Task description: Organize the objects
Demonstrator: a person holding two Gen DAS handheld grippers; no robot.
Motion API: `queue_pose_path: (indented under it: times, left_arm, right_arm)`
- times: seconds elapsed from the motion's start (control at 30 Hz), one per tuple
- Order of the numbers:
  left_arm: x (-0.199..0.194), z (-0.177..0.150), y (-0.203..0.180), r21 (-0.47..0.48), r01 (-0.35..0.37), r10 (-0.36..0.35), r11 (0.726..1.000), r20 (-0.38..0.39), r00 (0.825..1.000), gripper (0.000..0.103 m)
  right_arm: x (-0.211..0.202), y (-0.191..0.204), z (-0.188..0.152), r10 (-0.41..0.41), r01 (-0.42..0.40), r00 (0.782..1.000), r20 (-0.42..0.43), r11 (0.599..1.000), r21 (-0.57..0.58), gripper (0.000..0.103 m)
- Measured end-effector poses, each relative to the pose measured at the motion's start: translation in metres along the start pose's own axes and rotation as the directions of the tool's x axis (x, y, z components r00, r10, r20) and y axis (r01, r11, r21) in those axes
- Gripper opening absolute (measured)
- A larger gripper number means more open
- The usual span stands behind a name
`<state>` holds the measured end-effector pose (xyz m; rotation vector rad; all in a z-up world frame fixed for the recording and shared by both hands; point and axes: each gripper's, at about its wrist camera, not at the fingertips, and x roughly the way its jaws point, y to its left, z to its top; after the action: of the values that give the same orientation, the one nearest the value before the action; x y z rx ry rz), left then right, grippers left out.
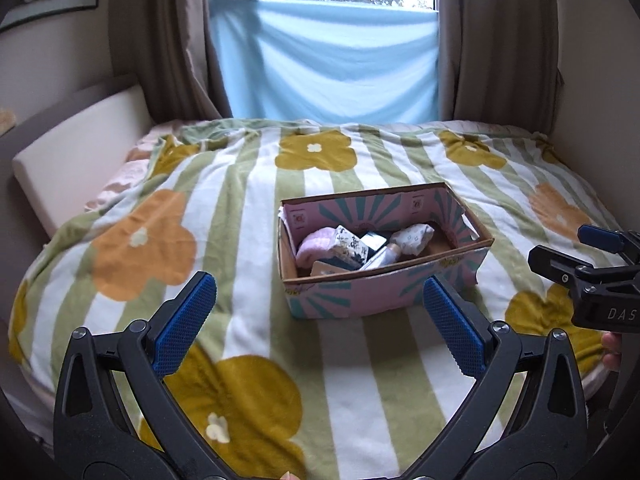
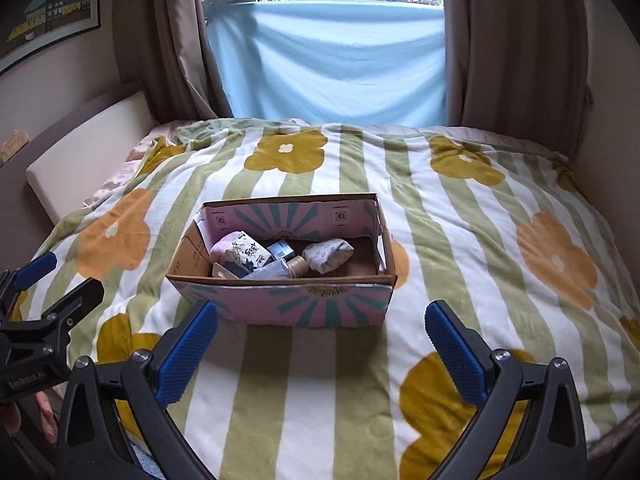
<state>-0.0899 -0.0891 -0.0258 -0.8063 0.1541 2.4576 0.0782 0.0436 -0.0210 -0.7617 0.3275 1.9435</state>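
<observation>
A pink cardboard box with teal rays [image 1: 360, 296] [image 2: 304, 304] sits on the flowered blanket in the middle of the bed. Inside lie a pink sock roll [image 1: 316, 244] [image 2: 224, 248], a white patterned sock roll [image 1: 412, 238] [image 2: 328, 256], a small bottle [image 1: 380, 258] [image 2: 280, 268], a dark box [image 2: 280, 249] and a patterned pack [image 1: 352, 244] [image 2: 250, 256]. My left gripper [image 1: 320, 320] is open and empty, in front of the box. My right gripper [image 2: 322, 344] is open and empty, just in front of the box; it also shows at the right edge of the left wrist view [image 1: 600, 272].
The green-striped blanket with orange and yellow flowers [image 1: 224, 208] [image 2: 480, 248] covers the bed. A cream padded headboard [image 1: 76, 156] [image 2: 88, 148] runs along the left. Brown curtains and a blue cloth [image 1: 328, 64] [image 2: 332, 64] hang at the window behind.
</observation>
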Motion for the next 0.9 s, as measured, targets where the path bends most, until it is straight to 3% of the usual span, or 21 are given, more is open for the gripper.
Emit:
queue_pose_path:
  times: [0.3,0.9]
  left_arm:
    - [-0.013,-0.006,0.004,-0.029,0.055,-0.055,0.998,0.018,0.998,0.103]
    - [-0.020,0.000,0.003,-0.041,0.060,-0.058,0.997,0.040,0.998,0.103]
  right_arm:
    - [-0.018,0.012,-0.002,-0.023,0.025,0.998,0.063,0.999,-0.037,0.102]
    - [-0.023,0.016,-0.001,-0.033,0.037,0.996,0.087,0.999,-0.040,0.102]
